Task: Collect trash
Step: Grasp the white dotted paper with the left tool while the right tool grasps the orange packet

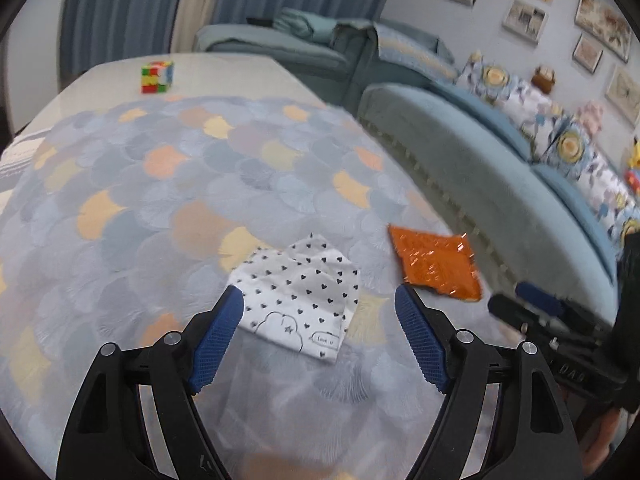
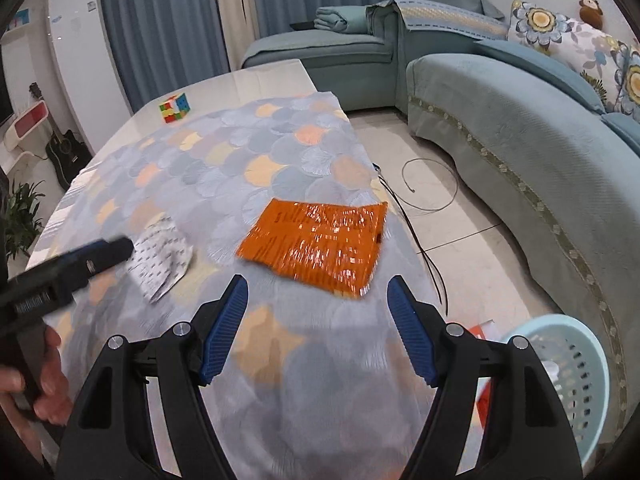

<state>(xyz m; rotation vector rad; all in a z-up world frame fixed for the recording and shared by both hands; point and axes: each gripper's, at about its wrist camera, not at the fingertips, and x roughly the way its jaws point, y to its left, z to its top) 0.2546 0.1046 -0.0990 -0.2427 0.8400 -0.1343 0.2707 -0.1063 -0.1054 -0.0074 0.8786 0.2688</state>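
Legibly, "love u" is printed on the heart-patterned white wrapper [image 1: 298,298], seen just beyond the wide-open, empty left gripper [image 1: 319,332]. Likewise spread and empty, the right gripper [image 2: 316,330] is aimed at the orange foil packet [image 2: 316,246] on the tablecloth [image 2: 280,380]; a puzzle cube [image 2: 175,108] and pale blue basket [image 2: 576,380] are seen around.

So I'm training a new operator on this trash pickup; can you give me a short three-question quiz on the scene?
1. True or false: the left gripper already clamps the heart-print wrapper.
2. Which piece lies ahead of the right gripper? A) orange wrapper B) puzzle cube
3. Fill in: the light blue ____ stands on the floor beside the table.

Key: 1 false, both jaws open; 2 A; 3 basket.
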